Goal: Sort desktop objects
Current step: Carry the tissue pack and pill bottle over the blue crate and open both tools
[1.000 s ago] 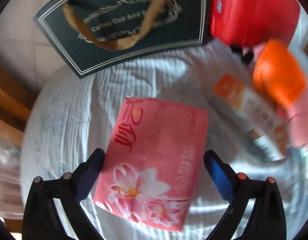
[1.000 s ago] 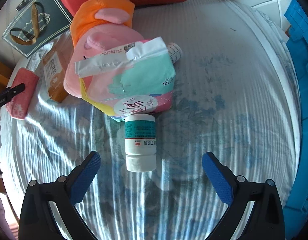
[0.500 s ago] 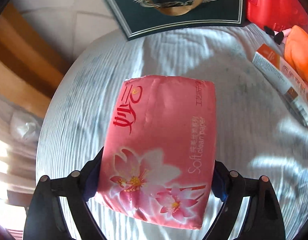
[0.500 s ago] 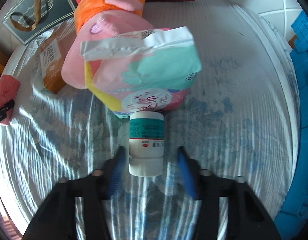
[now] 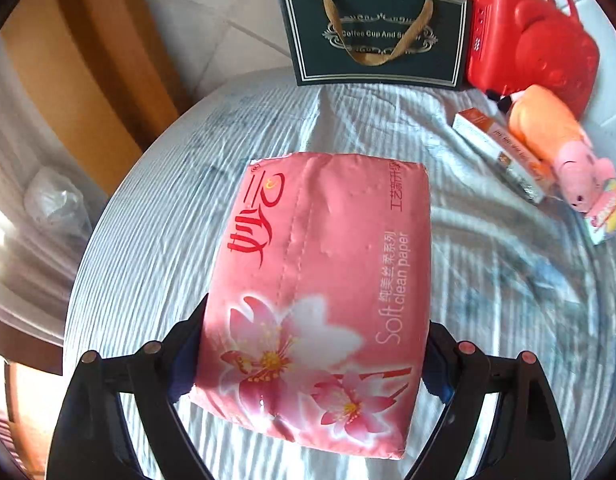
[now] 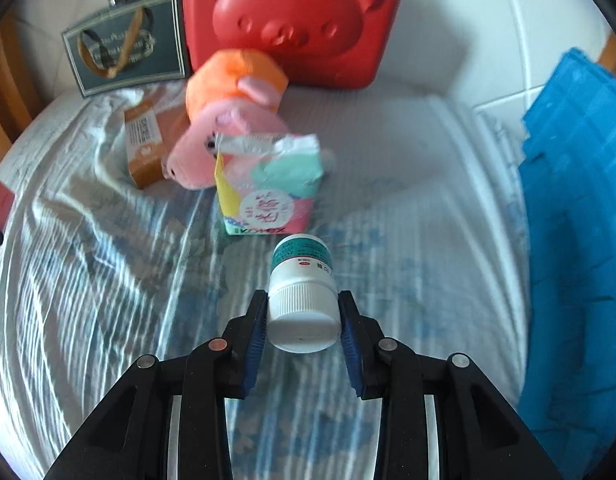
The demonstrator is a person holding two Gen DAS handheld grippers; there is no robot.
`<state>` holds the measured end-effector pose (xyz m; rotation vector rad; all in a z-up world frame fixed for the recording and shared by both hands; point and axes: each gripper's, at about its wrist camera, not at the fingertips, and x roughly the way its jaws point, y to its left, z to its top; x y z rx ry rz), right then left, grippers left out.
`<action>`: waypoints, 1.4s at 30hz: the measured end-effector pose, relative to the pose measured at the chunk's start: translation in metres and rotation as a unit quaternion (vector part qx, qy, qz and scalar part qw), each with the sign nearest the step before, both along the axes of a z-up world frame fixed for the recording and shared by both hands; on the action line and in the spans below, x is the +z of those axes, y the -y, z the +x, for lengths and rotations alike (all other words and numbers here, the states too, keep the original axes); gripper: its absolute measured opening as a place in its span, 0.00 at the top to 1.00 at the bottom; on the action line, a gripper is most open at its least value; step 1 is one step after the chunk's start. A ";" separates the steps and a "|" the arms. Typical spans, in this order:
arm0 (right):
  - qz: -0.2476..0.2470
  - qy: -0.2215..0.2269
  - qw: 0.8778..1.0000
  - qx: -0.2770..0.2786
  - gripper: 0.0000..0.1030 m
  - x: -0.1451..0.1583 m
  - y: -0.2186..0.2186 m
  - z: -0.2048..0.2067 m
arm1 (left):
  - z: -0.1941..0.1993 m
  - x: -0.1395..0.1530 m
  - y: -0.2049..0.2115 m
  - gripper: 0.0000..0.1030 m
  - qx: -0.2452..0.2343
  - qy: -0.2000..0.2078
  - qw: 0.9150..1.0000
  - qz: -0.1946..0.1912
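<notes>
Left gripper (image 5: 308,354) clamps soft, glossy pink tissue pack (image 5: 323,280) widthwise. Right gripper (image 6: 302,334) pinches ribbed white cap of cylindrical pill bottle (image 6: 302,292) above rumpled striped cloth (image 6: 108,280).

The pink tissue pack (image 5: 319,300), flower-printed, hangs flat above the bed (image 5: 156,248); the white medicine bottle (image 6: 302,296), teal-labelled, is lifted cap-first above it.

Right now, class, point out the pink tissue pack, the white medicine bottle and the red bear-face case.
pink tissue pack (image 5: 319,300), left wrist view, printed top face.
white medicine bottle (image 6: 302,304), right wrist view, ribbed cap.
red bear-face case (image 6: 292,20), right wrist view, raised snout.
</notes>
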<state>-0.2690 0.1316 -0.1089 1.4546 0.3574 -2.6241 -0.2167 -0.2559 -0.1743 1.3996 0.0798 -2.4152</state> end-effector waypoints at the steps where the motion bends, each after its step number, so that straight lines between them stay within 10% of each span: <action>1: -0.004 -0.015 1.000 -0.001 0.67 0.009 0.000 0.001 | 0.011 0.005 -0.005 0.14 0.004 -0.008 1.000 -0.002; 20: -0.025 -0.318 0.945 -0.069 0.67 0.191 -0.124 0.159 | 0.096 0.151 -0.176 0.14 -0.081 -0.183 0.980 0.003; 42: 0.014 -0.392 0.890 -0.233 0.67 0.225 -0.393 0.220 | 0.088 0.275 -0.556 0.14 -0.341 -0.305 0.887 0.065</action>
